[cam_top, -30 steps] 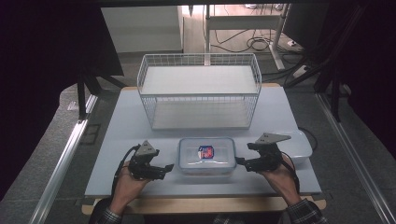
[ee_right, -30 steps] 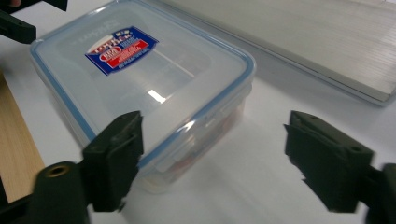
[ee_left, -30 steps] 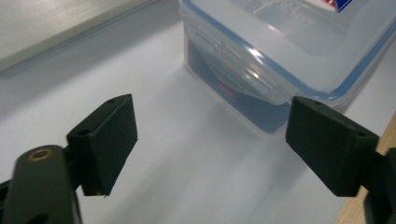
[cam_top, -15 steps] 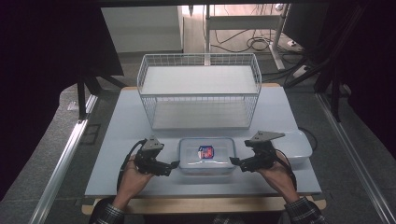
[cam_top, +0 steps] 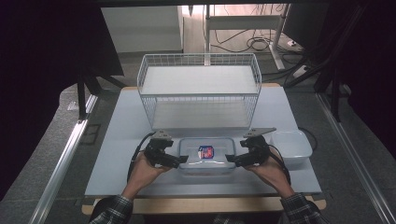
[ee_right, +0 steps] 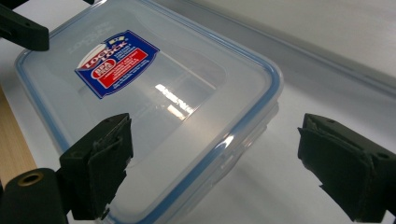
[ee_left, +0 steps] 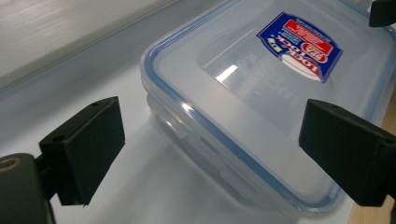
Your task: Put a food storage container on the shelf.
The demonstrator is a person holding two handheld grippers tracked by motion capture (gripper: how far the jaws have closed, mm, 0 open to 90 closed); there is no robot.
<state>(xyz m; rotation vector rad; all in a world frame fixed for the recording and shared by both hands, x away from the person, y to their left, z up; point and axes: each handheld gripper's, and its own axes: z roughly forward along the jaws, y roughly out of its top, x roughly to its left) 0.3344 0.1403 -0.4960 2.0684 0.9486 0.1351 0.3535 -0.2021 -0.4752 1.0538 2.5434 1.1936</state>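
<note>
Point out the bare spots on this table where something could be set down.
Free: the table left of the wire basket and left gripper, and the front strip before the lidded container. Crowded: the container's row, flanked by both open grippers, right gripper, with the open tub beyond.

Background items on table
White wire basket [cam_top: 201, 91] sits beyond both sets of jaws; open clear tub [cam_top: 292, 147] just outboard of the right-hand jaws, on pale mat [cam_top: 116, 140]

A lab-like recording room: dark curtains [cam_top: 42, 70], loose floor cables [cam_top: 252, 44], and a bare white table [cam_top: 116, 140].
</note>
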